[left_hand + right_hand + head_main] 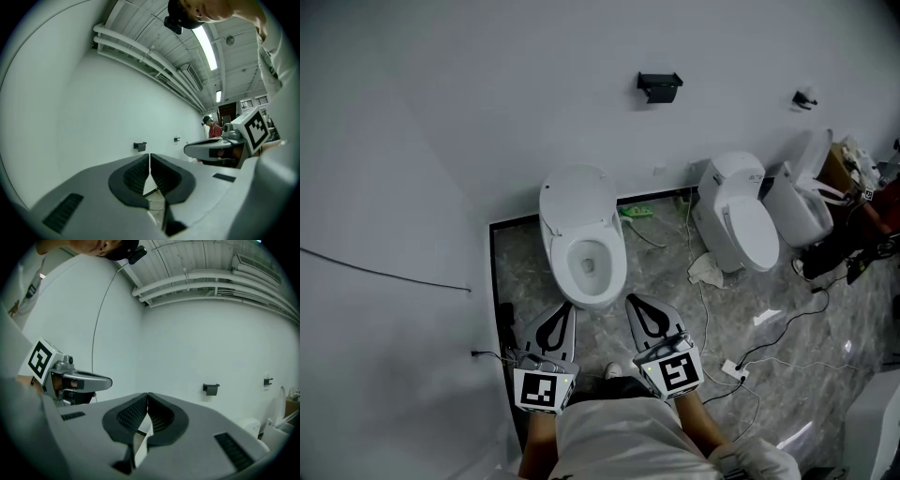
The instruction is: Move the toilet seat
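In the head view the toilet (586,281) stands against the wall with its bowl open, and the toilet seat (577,199) appears as the white oval raised behind the bowl; whether lid and ring are both up there I cannot tell. The left tongs (566,309) lie just beside the bowl's front on its left and the right tongs (633,305) just beside it on its right, both clear of the porcelain; the step in hand looks like the reach toward the toilet, with the seat untouched. The next move probably calls for lifting the tips over the bowl to the seat's edge, then either parting one pair to pinch it or nudging it with clenched tips. A second toilet (741,225) sits well to the right of the first; a black holder (659,86) hangs on the wall above and to the right. In the left gripper view the left tongs (149,161) are clenched, pads meeting with nothing between them; the toilet is not visible here, only the wall and the right tongs off to the side. In the right gripper view the right tongs (148,399) are likewise clenched and empty, touching nothing.
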A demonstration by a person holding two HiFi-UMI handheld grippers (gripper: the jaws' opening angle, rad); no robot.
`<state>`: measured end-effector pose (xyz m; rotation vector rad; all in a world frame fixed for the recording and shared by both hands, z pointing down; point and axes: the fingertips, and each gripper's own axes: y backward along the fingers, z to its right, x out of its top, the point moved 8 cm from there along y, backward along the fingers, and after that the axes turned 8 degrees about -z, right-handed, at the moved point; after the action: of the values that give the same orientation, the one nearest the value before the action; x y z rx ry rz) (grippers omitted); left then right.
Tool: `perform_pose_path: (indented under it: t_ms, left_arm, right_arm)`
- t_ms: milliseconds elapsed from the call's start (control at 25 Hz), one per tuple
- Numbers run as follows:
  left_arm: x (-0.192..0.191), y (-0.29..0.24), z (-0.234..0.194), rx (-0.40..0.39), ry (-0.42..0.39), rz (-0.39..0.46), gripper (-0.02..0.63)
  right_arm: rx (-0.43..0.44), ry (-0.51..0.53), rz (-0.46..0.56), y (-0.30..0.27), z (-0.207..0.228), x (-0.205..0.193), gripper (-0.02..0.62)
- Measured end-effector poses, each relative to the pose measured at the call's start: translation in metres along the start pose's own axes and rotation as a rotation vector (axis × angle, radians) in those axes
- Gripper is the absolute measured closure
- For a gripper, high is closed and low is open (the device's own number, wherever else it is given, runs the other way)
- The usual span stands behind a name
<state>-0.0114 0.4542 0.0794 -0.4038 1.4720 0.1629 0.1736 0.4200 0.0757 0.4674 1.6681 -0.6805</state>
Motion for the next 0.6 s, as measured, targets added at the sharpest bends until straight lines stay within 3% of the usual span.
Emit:
perform_pose_path:
  t_ms: [600]
  left_arm:
    - [0.007, -0.039, 0.004, 0.031, -0.007, 0.001, 0.578]
  right_arm:
    - [0.021, -0.001, -0.001, -0.022, 0.040, -0.002, 0.575]
